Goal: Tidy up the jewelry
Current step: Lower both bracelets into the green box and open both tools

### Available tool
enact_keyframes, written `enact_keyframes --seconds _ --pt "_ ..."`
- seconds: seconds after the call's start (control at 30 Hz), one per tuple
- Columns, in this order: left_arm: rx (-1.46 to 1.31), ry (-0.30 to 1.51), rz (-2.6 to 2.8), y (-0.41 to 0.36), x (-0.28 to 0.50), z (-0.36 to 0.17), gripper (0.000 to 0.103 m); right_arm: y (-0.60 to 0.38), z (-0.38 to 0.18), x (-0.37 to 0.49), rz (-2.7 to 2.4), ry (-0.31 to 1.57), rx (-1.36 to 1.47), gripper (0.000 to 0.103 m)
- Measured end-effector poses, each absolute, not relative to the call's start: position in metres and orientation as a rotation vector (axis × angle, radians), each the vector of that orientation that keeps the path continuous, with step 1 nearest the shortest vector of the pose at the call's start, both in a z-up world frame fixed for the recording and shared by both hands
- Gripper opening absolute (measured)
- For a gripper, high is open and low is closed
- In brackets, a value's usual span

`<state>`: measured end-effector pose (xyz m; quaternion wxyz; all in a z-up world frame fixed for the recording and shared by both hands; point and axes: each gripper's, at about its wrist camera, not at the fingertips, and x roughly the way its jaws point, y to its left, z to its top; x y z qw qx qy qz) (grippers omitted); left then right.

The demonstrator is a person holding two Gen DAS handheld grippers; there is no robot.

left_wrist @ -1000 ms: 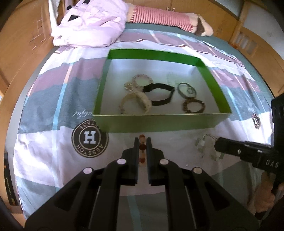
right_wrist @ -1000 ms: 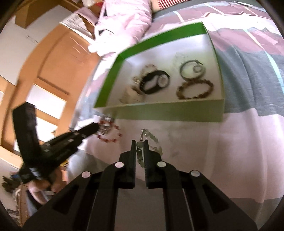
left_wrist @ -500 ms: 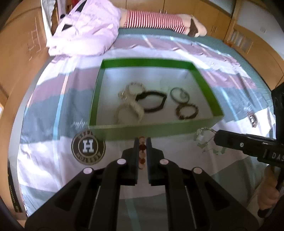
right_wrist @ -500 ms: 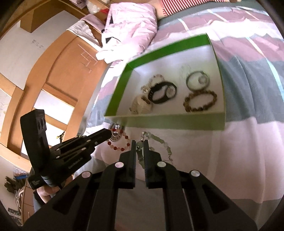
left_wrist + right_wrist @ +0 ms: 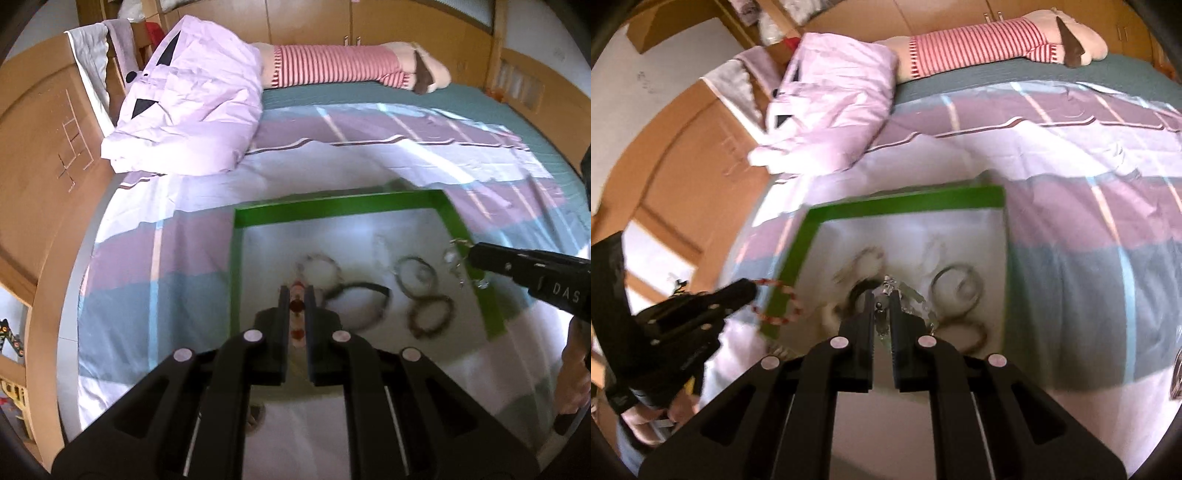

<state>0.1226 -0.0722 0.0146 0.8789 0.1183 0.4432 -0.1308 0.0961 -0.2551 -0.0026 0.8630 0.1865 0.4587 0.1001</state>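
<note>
2 grippers are each holding a bracelet above the green box on the bed.

The left gripper point(image 5: 296, 295) is clamping its jaws on a red and white bead bracelet point(image 5: 777, 302), which is hanging over the left wall of the green box point(image 5: 332, 211). The right gripper point(image 5: 882, 300) is clamping on a pale, clear bead bracelet point(image 5: 460, 266), which is hanging over the right side of the box. Inside the box a black band point(image 5: 364, 303), a dark bead bracelet point(image 5: 430, 319) and a thin ring bracelet point(image 5: 415, 277) are lying. The box is resting on a striped bedsheet point(image 5: 184, 243), and a lilac pillow point(image 5: 192, 107) is lying farther back.
</note>
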Motion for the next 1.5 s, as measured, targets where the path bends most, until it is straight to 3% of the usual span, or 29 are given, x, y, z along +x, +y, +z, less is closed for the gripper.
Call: enact_keyframes --seconds 0.2,0.6,0.67,0.77,0.83,0.9,0.97,1.03,1.13,1.27,1.5 --pt "0.337 0.929 -0.236 -0.077 0.158 -0.018 0.007 -0.267 -0.046 0.136 0.134 1.054 0.358 0.008" --pt "0.346 0.967 -0.271 -0.100 0.190 -0.059 0.007 -0.272 -0.065 0.165 0.090 1.059 0.291 0.008" --pt "0.330 0.979 -0.269 -0.098 0.192 -0.062 0.007 -0.275 -0.066 0.165 0.096 1.054 0.324 0.009" --pt "0.315 0.987 -0.256 -0.093 0.194 -0.064 0.007 -0.272 -0.064 0.164 0.130 1.059 0.312 0.020" --pt "0.301 0.989 -0.242 -0.090 0.194 -0.061 0.015 -0.267 -0.060 0.162 0.138 1.054 0.298 0.039" --pt "0.253 0.991 -0.235 -0.086 0.193 -0.053 0.059 -0.262 -0.055 0.158 0.130 1.036 0.280 0.058" --pt "0.193 0.976 -0.243 -0.082 0.190 -0.040 0.077 -0.255 -0.047 0.153 0.139 1.028 0.245 0.072" --pt "0.148 0.955 -0.254 -0.079 0.183 -0.022 0.083 -0.251 -0.033 0.145 0.108 0.988 0.194 0.083" --pt "0.166 0.929 -0.250 -0.080 0.168 0.003 0.088 -0.249 -0.010 0.129 0.103 0.934 0.161 0.087" --pt "0.234 0.855 -0.239 -0.079 0.133 0.033 0.099 -0.254 0.015 0.097 0.121 0.907 0.192 0.088" --pt "0.152 0.867 -0.234 -0.046 0.074 0.040 0.100 -0.256 0.036 0.044 0.121 0.864 0.230 0.090"
